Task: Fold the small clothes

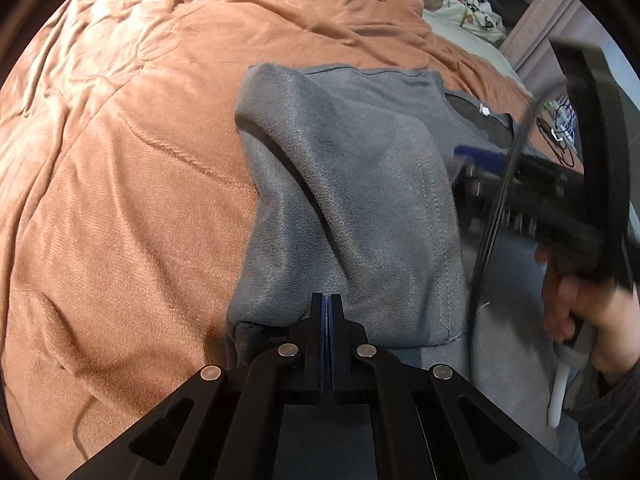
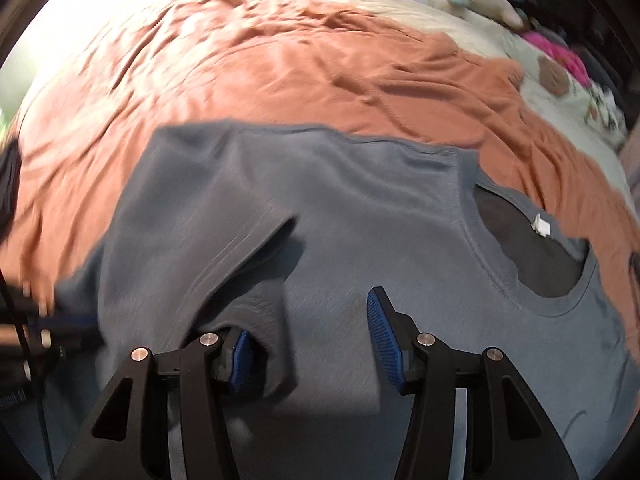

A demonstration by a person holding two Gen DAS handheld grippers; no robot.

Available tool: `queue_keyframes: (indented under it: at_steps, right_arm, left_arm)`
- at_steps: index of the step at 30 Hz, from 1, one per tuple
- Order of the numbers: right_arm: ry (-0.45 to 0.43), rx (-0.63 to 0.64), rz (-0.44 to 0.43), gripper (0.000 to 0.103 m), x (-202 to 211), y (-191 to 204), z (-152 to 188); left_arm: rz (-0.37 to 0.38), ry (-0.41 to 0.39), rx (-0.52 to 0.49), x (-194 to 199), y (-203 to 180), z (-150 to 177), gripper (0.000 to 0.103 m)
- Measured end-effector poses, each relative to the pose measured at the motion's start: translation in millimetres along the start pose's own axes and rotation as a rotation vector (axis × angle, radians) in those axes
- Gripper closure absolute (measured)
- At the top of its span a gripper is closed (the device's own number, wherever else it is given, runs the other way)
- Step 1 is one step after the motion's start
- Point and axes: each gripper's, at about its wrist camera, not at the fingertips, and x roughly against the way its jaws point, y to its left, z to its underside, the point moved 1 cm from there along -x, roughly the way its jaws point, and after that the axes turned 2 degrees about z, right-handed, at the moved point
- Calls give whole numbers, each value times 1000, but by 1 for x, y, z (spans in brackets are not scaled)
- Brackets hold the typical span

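Observation:
A grey short-sleeved shirt [image 2: 360,208] lies spread on the bed, its neck opening [image 2: 532,248] and white tag to the right. My left gripper [image 1: 328,308] is shut, pinching a raised fold of the shirt [image 1: 352,184] that drapes up to its tips. My right gripper [image 2: 312,344] hovers just above the shirt's middle with its jaws apart. A loose sleeve flap [image 2: 256,288] hangs over its left finger, and nothing is pressed between the blue pads [image 2: 382,336]. In the left wrist view the right gripper [image 1: 472,164] appears blurred at the right, held by a hand [image 1: 580,308].
An orange fleece blanket [image 1: 120,160] covers the bed under the shirt. Cream bedding [image 2: 560,92] with stuffed toys [image 2: 492,4] and a pink item [image 2: 560,52] lies at the far right. A black cable [image 1: 492,216] hangs by the right gripper.

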Motion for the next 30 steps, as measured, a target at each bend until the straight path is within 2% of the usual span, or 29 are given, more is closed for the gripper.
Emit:
queue_keyframes:
  at_steps: [5,8,11,16,20,22,26,28,29,30]
  right_arm:
    - [-19,-179,-82,53,-8,-38,-7]
    - [-50,-260,-96,53,-4,-58,-8]
    - [-72,-298,-67,53,-1,-71,-5]
    - [-71,-262,-25,53,3,-70,1]
    - [-76,-314,-21,53,8,-85,-1]
    - [-80,-353,-73,53,9,-92,-3]
    - [-38,-451,-263,53,2,-111,-2]
    - [20,-431,-322,53,-4,-111,0]
    - [68,-387,-332,53,-7,-106,1]
    - [78,-354,-313,53,-5,-104,3]
  left_arm:
    - [-15,-4,-18,0,-3,1,100]
    - [-13,-5,-15,0,-1,1,100]
    - [-18,-1,-16,-3,-3,-1,100]
    - [-27,5,-22,-4,-6,-4,100]
    - [-27,6,-21,-4,-5,-4,100]
    - [-29,9,-24,-5,-6,-5,100]
    - [-26,4,-24,-5,-6,-7,100]
    - [-21,-6,-33,-2,-6,-6,100]
    - [-16,-9,-35,0,-7,-5,100]
    - [-6,-10,-32,2,-7,-5,100]
